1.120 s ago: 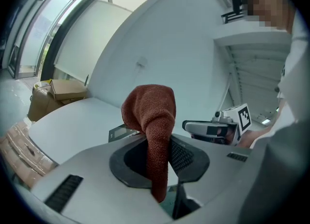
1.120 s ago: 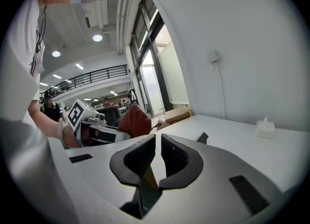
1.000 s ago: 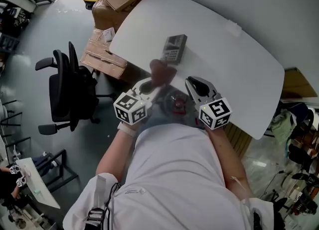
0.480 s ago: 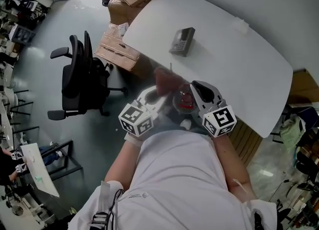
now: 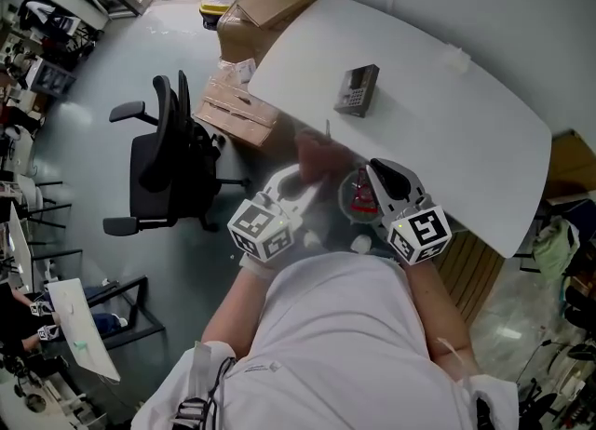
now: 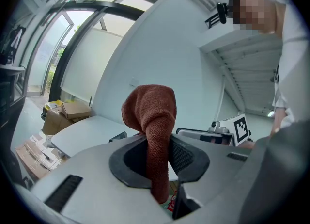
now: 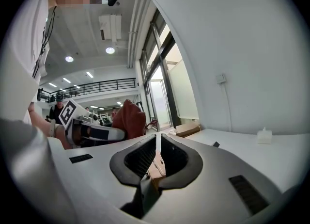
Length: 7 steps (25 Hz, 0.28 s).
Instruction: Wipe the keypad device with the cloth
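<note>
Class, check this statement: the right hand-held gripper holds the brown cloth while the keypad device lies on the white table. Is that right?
Not quite. The left hand-held gripper holds the cloth, as the left gripper view shows; the right hand-held gripper is shut on nothing. The keypad device does lie on the table.

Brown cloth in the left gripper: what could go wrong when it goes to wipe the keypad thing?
1. The left gripper pinches the cloth by a thin fold, and most of it flops loose above the jaws, so it might slip out during rubbing.
2. The keypad device lies loose on the smooth white table, and the right gripper is shut, holding nothing, so a push could probably slide the device away.
</note>
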Motion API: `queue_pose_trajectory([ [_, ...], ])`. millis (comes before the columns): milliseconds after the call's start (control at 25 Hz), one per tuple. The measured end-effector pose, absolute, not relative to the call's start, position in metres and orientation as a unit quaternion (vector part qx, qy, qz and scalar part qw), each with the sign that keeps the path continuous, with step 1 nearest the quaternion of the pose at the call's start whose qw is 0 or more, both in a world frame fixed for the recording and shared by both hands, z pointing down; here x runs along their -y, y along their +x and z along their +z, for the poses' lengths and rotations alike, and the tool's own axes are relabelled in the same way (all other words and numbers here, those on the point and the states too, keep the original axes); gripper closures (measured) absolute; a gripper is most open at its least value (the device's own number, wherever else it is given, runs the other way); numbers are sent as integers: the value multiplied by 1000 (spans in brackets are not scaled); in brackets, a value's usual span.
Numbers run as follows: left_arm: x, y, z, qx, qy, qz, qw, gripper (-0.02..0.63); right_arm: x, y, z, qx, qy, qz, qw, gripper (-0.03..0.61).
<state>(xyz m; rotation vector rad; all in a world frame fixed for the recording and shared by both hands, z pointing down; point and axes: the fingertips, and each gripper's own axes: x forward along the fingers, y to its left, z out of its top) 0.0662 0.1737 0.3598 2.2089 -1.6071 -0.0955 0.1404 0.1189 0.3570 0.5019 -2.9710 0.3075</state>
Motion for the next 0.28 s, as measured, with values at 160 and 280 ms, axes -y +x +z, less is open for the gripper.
queue_pose_trajectory([
  [160,-191,55,356,577,791,-37,201,532,-137,127,354,979,165,101,55,534],
  [280,-203,46,355,576,791,-35,203,532,-150,117,350,980,167,100,52,534],
])
